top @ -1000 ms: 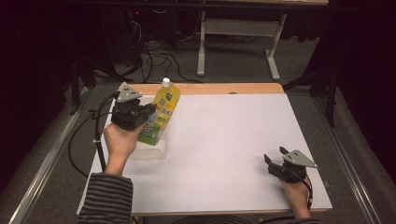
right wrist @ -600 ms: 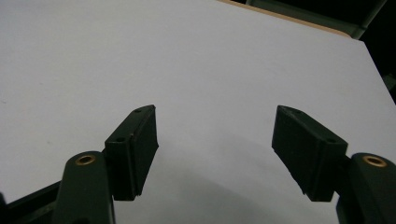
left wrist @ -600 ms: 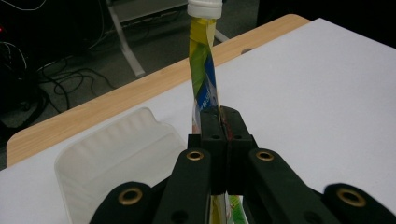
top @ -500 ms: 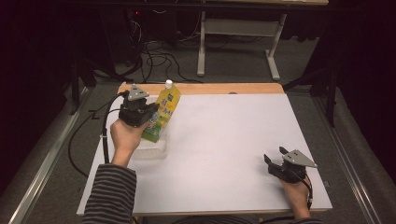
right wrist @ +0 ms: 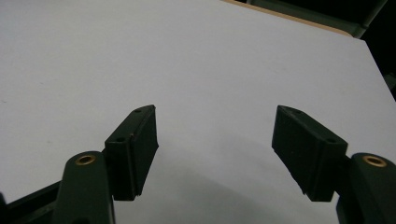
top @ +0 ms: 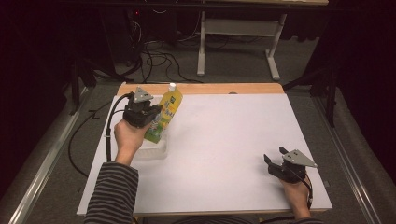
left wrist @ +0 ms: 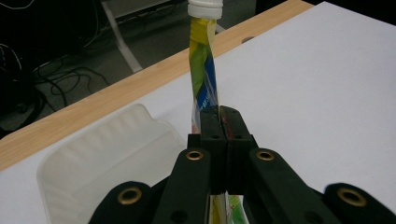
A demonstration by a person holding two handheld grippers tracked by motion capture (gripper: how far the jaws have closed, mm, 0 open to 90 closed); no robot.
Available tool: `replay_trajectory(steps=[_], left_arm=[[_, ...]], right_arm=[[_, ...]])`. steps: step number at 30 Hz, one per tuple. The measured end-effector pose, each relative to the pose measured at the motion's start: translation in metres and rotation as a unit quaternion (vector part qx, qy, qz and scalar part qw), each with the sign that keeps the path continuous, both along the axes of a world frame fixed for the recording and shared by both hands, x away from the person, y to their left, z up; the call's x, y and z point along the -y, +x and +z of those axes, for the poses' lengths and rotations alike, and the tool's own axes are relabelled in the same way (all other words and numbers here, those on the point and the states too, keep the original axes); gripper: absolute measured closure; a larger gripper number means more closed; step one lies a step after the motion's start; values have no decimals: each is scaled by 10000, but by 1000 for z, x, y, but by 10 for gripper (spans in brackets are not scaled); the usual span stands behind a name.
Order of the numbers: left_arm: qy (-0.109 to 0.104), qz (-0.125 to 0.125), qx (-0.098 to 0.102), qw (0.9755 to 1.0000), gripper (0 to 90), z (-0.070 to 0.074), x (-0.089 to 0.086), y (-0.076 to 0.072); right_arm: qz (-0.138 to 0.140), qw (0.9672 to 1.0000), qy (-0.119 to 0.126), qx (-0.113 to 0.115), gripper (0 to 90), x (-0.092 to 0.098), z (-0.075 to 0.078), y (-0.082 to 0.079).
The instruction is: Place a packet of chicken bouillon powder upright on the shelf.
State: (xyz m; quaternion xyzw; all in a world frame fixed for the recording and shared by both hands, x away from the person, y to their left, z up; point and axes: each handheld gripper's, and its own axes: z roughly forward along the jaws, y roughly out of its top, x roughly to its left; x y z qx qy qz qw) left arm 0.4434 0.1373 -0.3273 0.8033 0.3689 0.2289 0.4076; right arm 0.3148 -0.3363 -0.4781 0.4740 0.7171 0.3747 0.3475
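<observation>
High view shows the left gripper (top: 148, 111) at the far left part of the table (top: 224, 140), and it holds a yellow-green drink pouch (top: 164, 115) with a white cap (top: 172, 87). The pouch is tilted, its cap pointing away from the person and a little to the right, and its lower end hangs just above a clear plastic tray (top: 150, 150) that lies on the white surface. I judge that the pouch is being brought down into this tray, because the bottom of the pouch is directly over the tray's opening.

Left gripper view makes the grip more clear: the two black jaws are pressed almost together, and the thin flat body of the pouch (left wrist: 203, 74) is pinched between them, edge-on to the camera. The pouch is soft and flat, so the jaws must close nearly fully to keep it. The grip sits at the middle of the pouch, which probably lets it hang steady and leaves the bottom free to enter the tray (left wrist: 98, 163), seen at the left just beside the jaws.

The right gripper (top: 276, 161) rests near the front right corner of the table, well apart from the pouch. In the right gripper view its jaws are spread wide with nothing between them, above bare white surface. It seems to wait, out of the way.
</observation>
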Motion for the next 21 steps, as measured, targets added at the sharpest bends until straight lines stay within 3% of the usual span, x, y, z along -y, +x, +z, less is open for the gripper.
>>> replay_trajectory(steps=[12, 21], left_arm=[[195, -16, -213, 9996, 889, -1, -8, -1], [398, 141, -696, 9967, 882, -1, -17, 1]], right_arm=[[-1, 10000, -22, -18, 320, -1, 0, 0], [-5, 10000, -35, 16, 319, -1, 0, -1]])
